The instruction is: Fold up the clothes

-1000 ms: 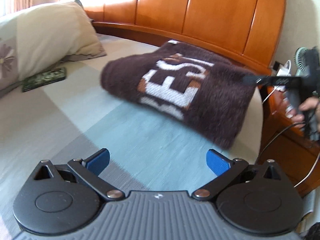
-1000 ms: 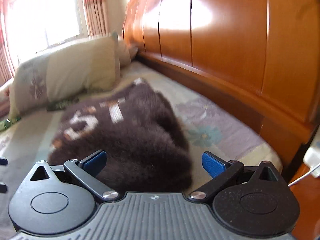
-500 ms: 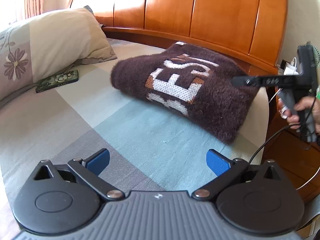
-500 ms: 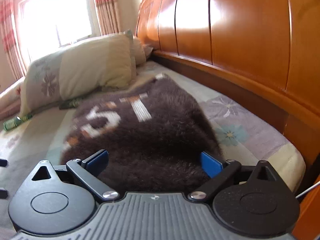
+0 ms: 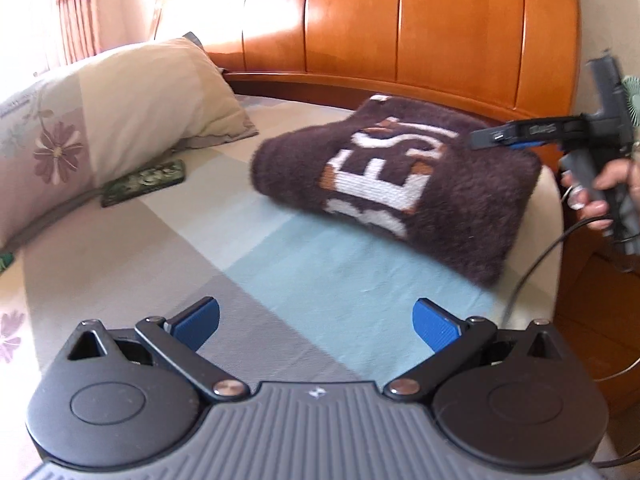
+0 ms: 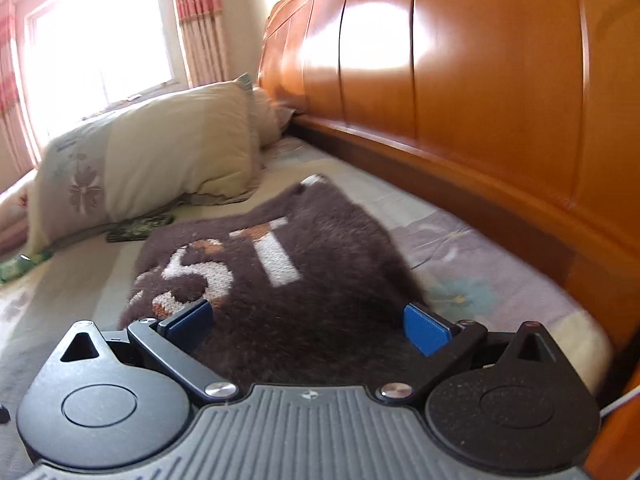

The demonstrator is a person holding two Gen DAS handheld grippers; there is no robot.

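The folded brown sweater (image 5: 400,184) lies on the bed (image 5: 240,264) near the headboard (image 5: 400,32), its lettering partly folded under and blurred. The left gripper (image 5: 316,322) hangs spread wide over bare sheet before the sweater; the right gripper (image 6: 308,322), equally wide, straddles the sweater's near edge, clamping nothing.

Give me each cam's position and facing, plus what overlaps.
Left wrist: on the left tongs, open over the bedsheet, facing the headboard; shows the right tongs and the hand holding them.
Right wrist: on the right tongs, open low at the sweater's edge, facing along the bed toward the window; no hand visible.
Shared: sweater, pillow, headboard.
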